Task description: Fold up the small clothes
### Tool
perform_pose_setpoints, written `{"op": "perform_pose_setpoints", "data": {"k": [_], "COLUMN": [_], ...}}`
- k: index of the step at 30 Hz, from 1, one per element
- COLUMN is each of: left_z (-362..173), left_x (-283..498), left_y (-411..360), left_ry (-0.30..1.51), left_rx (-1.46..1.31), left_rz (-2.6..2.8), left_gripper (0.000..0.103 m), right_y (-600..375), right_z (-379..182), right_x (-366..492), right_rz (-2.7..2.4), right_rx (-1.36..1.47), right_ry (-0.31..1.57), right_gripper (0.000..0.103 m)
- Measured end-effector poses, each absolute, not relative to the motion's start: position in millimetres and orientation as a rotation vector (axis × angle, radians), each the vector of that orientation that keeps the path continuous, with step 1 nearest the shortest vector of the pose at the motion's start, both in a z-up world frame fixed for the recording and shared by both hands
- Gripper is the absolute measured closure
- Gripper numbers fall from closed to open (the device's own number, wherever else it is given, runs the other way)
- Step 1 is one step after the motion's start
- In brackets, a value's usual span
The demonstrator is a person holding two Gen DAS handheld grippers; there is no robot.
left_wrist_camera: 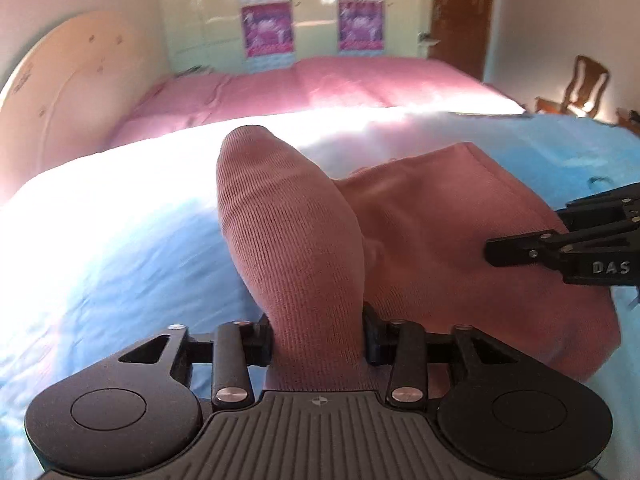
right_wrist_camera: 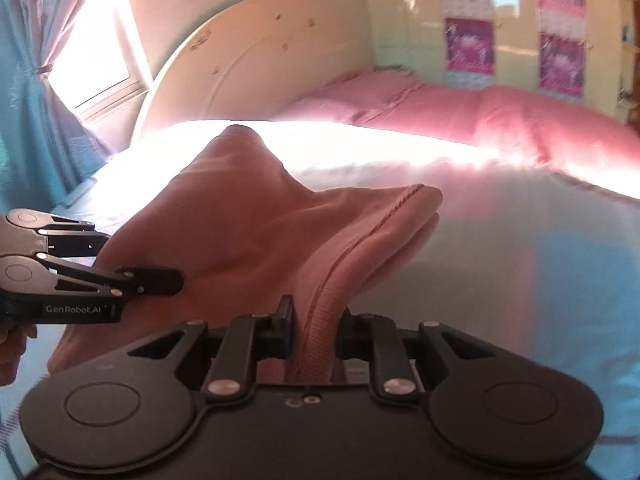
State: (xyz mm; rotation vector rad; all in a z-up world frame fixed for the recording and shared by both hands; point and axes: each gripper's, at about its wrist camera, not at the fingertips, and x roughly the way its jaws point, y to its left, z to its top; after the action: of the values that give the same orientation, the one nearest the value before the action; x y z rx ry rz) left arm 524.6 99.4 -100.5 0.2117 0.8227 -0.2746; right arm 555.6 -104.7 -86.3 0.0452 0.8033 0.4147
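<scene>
A pink garment (left_wrist_camera: 420, 248) hangs lifted above the blue sheet (left_wrist_camera: 100, 280) of a bed. The left gripper (left_wrist_camera: 318, 340) is clamped on a bunched fold of it; the right gripper (right_wrist_camera: 316, 332) pinches its ribbed hem. Beyond the garment lie a pink blanket (right_wrist_camera: 460, 112) and a cream headboard (right_wrist_camera: 256, 60).

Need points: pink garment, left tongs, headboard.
pink garment (left_wrist_camera: 292, 240), left wrist view, ribbed fold rising between the fingers.
left tongs (left_wrist_camera: 318, 340), left wrist view, midway between the fingertips, cloth clamped there.
headboard (right_wrist_camera: 256, 52), right wrist view, cream curved panel.
</scene>
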Motion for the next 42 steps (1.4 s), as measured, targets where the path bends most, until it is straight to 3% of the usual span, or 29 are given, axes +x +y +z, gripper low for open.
{"op": "perform_pose_setpoints", "data": {"k": [2,3,5,6,15,20,25,28,42], "left_z": [-117,-126,-135,-136,-138,-125,-134,-153,-170], "left_x": [522,524,527,529,520,484,454,445,417], "left_y": [116,123,143,148,155,170,171,164,155], "left_ry": [0.79,0.793,0.825,0.834,0.823,0.785,0.813,0.855,0.863], "left_rx": [0.31,0.333,0.207,0.158,0.144,0.084,0.027,0.021,0.034], "left_rz": [-0.167,-0.117,-0.177,-0.187,-0.21,-0.219,-0.231,-0.233,-0.205], "left_gripper": [0.022,0.022,0.036,0.037,0.038,0.038,0.038,0.038,0.038], "right_y": [-85,-78,-69,-69,-67,-63,-44,-23,-33], "right_z": [-101,-113,-135,-142,-139,-124,-96,-112,-144], "right_x": [559,562,561,559,555,550,502,487,475], "right_rz": [0.423,0.409,0.344,0.323,0.265,0.226,0.32,0.339,0.202], "right_rx": [0.076,0.076,0.055,0.054,0.055,-0.024,-0.129,-0.25,-0.294], "right_ry": [0.844,0.874,0.942,0.948,0.949,0.909,0.846,0.892,0.937], "right_gripper": [0.085,0.085,0.085,0.085,0.085,0.074,0.086,0.103,0.103]}}
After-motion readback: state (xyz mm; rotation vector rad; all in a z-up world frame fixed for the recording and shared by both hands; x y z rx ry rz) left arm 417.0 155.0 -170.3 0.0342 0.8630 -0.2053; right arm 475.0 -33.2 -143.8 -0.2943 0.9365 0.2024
